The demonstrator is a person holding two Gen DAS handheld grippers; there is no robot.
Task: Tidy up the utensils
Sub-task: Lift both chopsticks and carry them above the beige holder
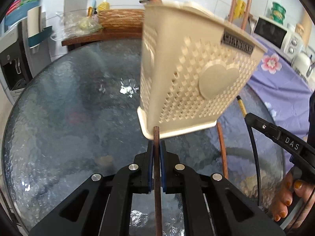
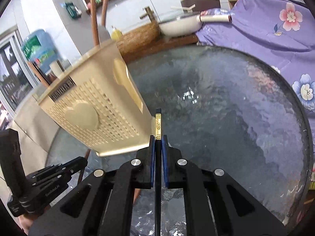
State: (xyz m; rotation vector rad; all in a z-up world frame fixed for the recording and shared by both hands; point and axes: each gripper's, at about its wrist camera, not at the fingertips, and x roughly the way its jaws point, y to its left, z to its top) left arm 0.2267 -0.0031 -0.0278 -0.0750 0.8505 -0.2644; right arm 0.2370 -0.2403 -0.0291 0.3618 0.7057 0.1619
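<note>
Cream perforated utensil holder stands on the round glass table, directly ahead of both grippers. Left gripper clamps one brown chopstick; right gripper clamps one black, gold-tipped chopstick. Two more wooden sticks rise from the holder (kitchen counter behind).

cream basket blocks ahead, glass table seemingly open left

Both the left gripper and right gripper are black plastic with blue pads, silver screws and white lettering.
</note>
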